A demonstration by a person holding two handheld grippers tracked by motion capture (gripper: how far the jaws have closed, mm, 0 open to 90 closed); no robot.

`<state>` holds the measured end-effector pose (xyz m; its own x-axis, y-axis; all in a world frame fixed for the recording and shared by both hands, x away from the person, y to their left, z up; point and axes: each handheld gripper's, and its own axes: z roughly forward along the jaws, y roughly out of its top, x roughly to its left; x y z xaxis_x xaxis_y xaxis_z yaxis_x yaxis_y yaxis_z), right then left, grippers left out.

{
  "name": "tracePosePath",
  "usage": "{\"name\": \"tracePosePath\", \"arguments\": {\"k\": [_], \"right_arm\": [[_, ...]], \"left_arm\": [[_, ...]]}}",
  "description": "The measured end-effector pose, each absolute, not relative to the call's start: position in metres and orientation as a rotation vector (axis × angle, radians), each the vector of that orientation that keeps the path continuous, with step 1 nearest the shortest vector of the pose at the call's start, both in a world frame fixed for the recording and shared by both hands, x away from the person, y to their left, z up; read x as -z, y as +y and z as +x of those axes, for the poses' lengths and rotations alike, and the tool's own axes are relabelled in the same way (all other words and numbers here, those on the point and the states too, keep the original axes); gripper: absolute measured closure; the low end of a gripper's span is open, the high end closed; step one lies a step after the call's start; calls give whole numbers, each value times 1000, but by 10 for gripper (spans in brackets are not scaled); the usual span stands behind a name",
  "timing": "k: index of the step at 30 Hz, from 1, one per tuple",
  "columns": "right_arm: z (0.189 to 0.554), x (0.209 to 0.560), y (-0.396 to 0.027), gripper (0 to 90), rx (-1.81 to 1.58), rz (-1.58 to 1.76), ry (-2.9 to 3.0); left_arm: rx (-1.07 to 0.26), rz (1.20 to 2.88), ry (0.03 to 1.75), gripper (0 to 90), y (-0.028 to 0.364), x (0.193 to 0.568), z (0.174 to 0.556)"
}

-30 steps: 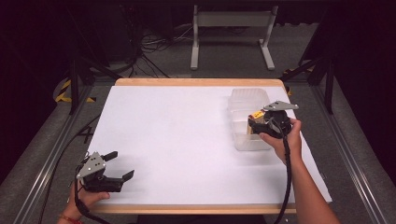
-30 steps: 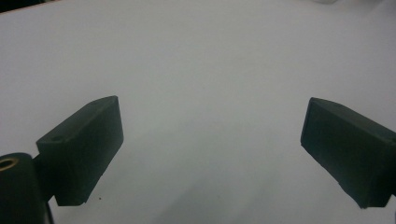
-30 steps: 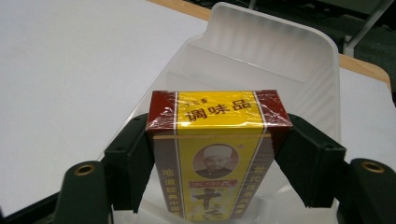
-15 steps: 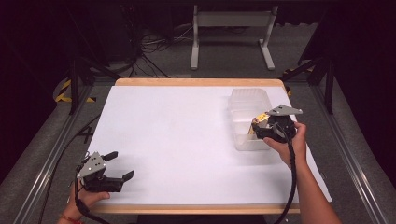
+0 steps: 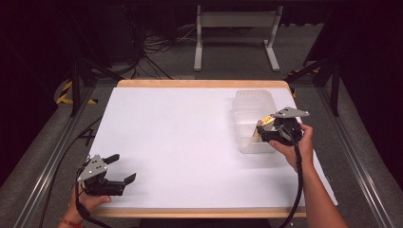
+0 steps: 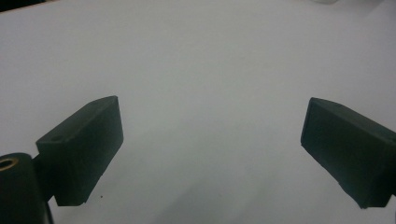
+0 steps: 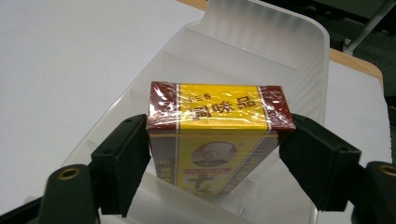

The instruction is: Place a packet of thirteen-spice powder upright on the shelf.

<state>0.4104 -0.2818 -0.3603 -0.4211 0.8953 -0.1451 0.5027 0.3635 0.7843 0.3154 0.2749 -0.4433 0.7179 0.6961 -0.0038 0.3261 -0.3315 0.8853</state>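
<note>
- White table [image 5: 190, 142] fills centre frame; dark floor with cables behind.
- Left gripper [image 5: 121, 167] at lower left of high view, jaws spread wide, nothing between them.
- Right gripper [image 5: 259, 135] at right, jaws clamped on yellow-and-maroon box [image 7: 217, 135].
- Box sits over clear divided tray [image 7: 261, 42] at right of table.

On the table [image 5: 190, 142] we find a divided tray [image 5: 254, 102] at the right side, toward the far edge. Our right gripper [image 5: 266, 134] sits over the tray's near end, a wrapped box [image 7: 217, 135] between its jaws, above the tray's near compartment. Our left gripper [image 5: 121, 170] lies at the near left corner, well apart from the tray, jaws spread over bare tabletop.
</note>
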Motion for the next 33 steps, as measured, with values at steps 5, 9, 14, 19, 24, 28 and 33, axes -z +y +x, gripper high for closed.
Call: {"name": "tracePosePath", "arguments": {"k": [5,9,14,19,24,28,33], "right_arm": [[409,359,-283,243,-897,1198,2061],[405,357,-283,245,-888,1174,2066],[402,355,-282,245,-877,1158,2076],[399,353,-283,245,-865,1144,2084],[395,352,-284,245,-854,1132,2097],[392,350,-285,244,-841,1110,2103],[388,349,-287,244,-835,1094,2116]], "left_arm": [[-469,1930,784,64,275,443,315],[-471,1929,784,64,274,443,316],[-466,1936,781,64,273,443,318],[-462,1936,775,64,271,443,319],[-460,1942,772,65,270,443,320],[-460,1944,771,65,270,443,320],[-460,1944,771,65,270,443,321]]}}
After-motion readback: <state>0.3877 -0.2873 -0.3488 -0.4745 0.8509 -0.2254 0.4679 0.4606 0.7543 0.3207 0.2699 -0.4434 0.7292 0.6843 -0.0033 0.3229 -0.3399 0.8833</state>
